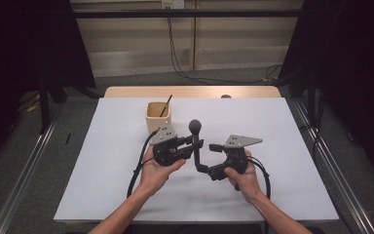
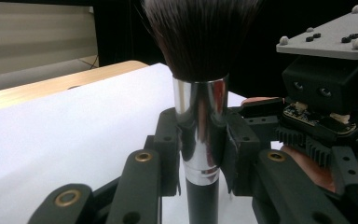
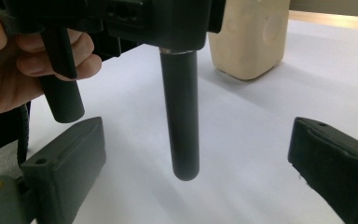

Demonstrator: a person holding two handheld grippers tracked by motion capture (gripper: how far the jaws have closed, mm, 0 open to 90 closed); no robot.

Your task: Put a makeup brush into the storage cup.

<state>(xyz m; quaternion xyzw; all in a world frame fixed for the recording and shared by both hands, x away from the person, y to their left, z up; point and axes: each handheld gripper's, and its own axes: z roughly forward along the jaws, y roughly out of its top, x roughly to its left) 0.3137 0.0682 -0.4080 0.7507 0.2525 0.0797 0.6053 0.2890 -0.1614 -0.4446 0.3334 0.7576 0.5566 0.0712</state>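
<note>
A makeup brush [image 1: 195, 127] with a dark bristle head, silver ferrule [image 2: 200, 116] and black handle [image 3: 181, 107] stands upright above the white table [image 1: 282, 146]. My left gripper [image 1: 196, 143] is shut on the ferrule, its pads pressing both sides just below the bristles. My right gripper [image 3: 200, 157] is open, its two pads [image 3: 70, 154] set wide on either side of the handle's lower end and touching nothing. In the high view the right gripper [image 1: 207, 157] sits just right of the brush, low near the table.
A beige cup [image 1: 158, 117] with a thin dark stick [image 1: 166, 105] in it stands just behind the left gripper; in the right gripper view the cup [image 3: 249, 37] lies beyond the brush handle. A wooden edge [image 1: 190, 91] borders the table's far side. Cables trail toward the front edge.
</note>
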